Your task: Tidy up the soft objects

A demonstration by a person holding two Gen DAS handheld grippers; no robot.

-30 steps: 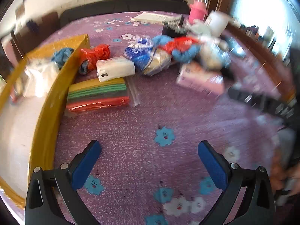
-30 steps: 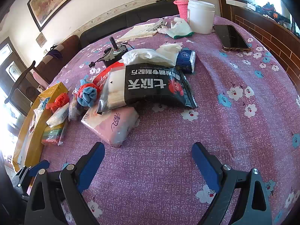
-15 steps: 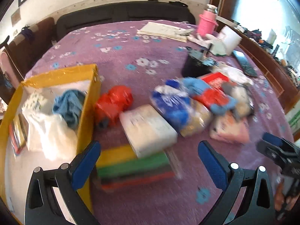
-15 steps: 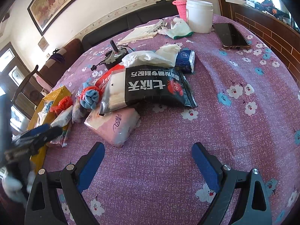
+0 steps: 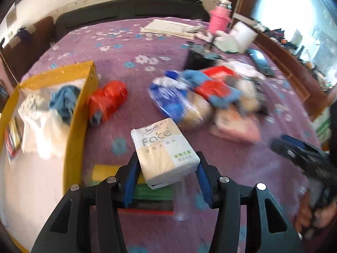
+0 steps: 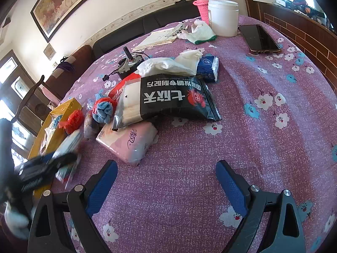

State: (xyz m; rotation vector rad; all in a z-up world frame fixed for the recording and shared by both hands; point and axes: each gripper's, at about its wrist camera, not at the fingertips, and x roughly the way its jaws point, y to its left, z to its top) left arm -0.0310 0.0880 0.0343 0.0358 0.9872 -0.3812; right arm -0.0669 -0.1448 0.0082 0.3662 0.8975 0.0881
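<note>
My left gripper (image 5: 167, 176) is shut on a white tissue pack (image 5: 163, 152) and holds it above a striped sponge pack (image 5: 147, 191), beside the yellow box (image 5: 78, 124). The box holds a blue cloth (image 5: 63, 100) and white bags. A red bag (image 5: 106, 101), a blue bag (image 5: 174, 100) and a pink tissue pack (image 5: 236, 126) lie on the purple cloth beyond. My right gripper (image 6: 166, 184) is open and empty over the cloth, just in front of the pink tissue pack (image 6: 128, 139) and a black packet (image 6: 168, 101).
In the right wrist view, a phone (image 6: 260, 39), a white tub (image 6: 223, 18), a pink bottle (image 6: 203, 4), a glove (image 6: 198, 32), papers (image 6: 160, 39) and a small motor (image 6: 128, 63) sit at the far side. A sofa lies behind the table.
My left gripper has moved forward and closed on the white tissue pack, lifting it off the sponge pack. My right gripper has stayed open and almost still.
</note>
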